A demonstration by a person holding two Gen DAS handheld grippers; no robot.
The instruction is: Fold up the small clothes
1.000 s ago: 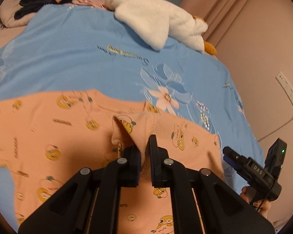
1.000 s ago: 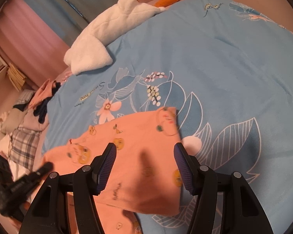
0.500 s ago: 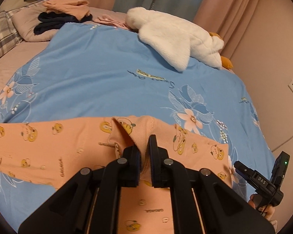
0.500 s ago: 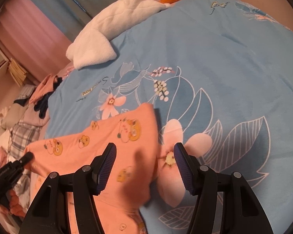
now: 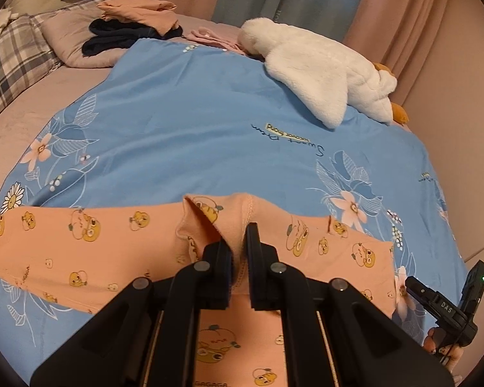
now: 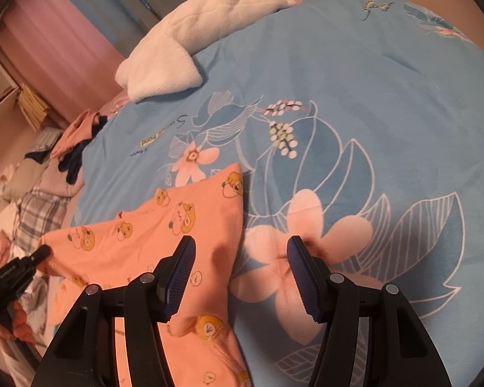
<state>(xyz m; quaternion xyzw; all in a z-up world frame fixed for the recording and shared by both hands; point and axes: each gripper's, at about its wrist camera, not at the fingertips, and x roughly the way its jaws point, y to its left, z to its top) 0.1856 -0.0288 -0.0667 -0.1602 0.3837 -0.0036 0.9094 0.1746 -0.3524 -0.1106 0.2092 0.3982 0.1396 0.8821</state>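
Note:
An orange garment (image 5: pixel 80 251) printed with yellow cartoon faces lies on the blue flowered bedcover (image 5: pixel 193 122). My left gripper (image 5: pixel 238 251) is shut on a raised fold of its seamed edge near the middle, lifting it slightly. The garment also shows in the right wrist view (image 6: pixel 164 235), with its corner reaching under my right gripper (image 6: pixel 240 269). My right gripper is open and empty, just above the cloth's right edge and the bedcover (image 6: pixel 371 113). The right gripper also shows in the left wrist view (image 5: pixel 448 303) at the lower right.
A white plush toy (image 5: pixel 319 71) lies at the far side of the bed, also in the right wrist view (image 6: pixel 190 35). Folded orange and dark clothes (image 5: pixel 129 25) sit on a pillow at the far left. Plaid bedding (image 5: pixel 13 58) lies left. A wall stands right.
My left gripper has pulled the pinched fold toward me, dragging the garment nearer the bed's front edge. In the right wrist view the garment has slid left, uncovering the bedcover's pink flower.

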